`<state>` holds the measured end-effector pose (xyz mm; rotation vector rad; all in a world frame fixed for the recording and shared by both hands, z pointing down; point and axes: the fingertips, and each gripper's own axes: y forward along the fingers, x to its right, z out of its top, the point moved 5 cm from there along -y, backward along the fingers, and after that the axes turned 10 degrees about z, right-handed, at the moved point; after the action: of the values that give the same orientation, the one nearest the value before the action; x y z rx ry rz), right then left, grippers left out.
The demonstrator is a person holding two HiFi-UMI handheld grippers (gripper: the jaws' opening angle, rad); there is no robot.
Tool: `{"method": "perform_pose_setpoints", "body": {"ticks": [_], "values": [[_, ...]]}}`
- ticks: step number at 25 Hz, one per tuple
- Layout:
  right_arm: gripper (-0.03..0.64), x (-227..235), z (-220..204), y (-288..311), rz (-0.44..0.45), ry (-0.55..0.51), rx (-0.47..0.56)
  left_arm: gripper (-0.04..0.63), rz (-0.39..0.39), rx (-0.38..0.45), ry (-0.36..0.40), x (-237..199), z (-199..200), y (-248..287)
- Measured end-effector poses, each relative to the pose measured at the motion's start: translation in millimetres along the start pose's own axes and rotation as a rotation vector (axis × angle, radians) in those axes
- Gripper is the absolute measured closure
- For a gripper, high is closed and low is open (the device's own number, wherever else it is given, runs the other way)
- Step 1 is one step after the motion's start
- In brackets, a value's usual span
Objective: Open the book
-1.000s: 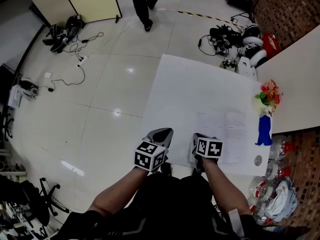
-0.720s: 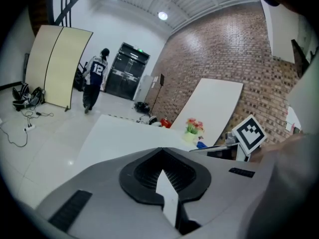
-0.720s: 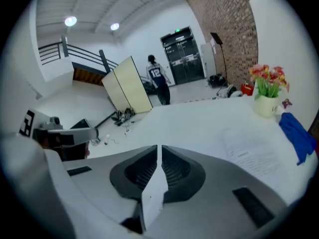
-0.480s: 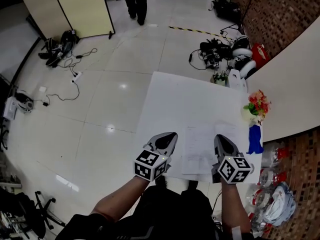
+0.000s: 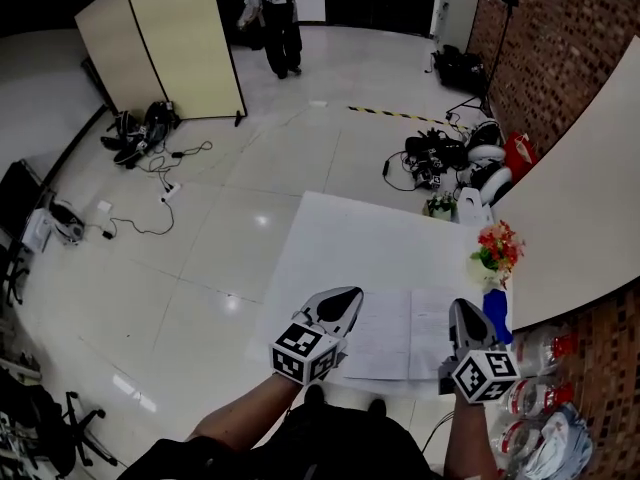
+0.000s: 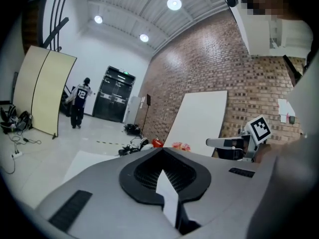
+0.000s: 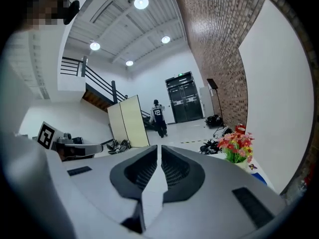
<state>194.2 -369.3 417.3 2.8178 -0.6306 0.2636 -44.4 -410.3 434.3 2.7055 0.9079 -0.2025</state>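
White pages of the book [image 5: 408, 333] lie spread on the near edge of the white table [image 5: 360, 238]. Two leaves show side by side, with the fold running between them. The book looks open and nearly flat. It lies between the two grippers, close to the person's body.

The left gripper [image 5: 338, 308] is at the outer edge of the left leaf. In the left gripper view its jaws meet at the tips, and a thin white sheet stands edgewise between the dark pads. I judge this sheet to be the edge of the book, so the jaws are closed on it.

The right gripper [image 5: 466, 318] is at the outer edge of the right leaf. In its own view the jaws are pressed almost together, with only a narrow slit between them. A white strip fills this slit and widens toward the camera. This too I take for a page or cover edge that is pinched.

The opening itself seems to be done, or almost done. What is left, as I judge it, is to lay both sides down flat and let go. Red flowers [image 5: 497, 245] stand near the right corner of the table, apart from the book.
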Motion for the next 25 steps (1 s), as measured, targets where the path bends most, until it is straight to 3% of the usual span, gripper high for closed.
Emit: {"method": "perform_pose_setpoints", "body": {"ticks": [4, 8, 19, 25], "values": [[0.611, 12.9, 10.7, -14.9, 0.03, -0.042, 0.033, 0.6, 0.026, 0.031, 0.038, 18.9, 6.6, 2.9], [0.611, 24.1, 19.3, -36.2, 0.05, -0.067, 0.05, 0.6, 0.07, 0.061, 0.026, 37.8, 15.0, -4.0], [0.611, 41.8, 14.5, -72.3, 0.21, -0.108, 0.019, 0.6, 0.146, 0.058, 0.106, 111.0, 15.0, -39.3], [0.611, -7.9, 13.3, -99.8, 0.222, -0.139, 0.029, 0.6, 0.126, 0.11, 0.102, 120.7, 12.3, -92.6]]}}
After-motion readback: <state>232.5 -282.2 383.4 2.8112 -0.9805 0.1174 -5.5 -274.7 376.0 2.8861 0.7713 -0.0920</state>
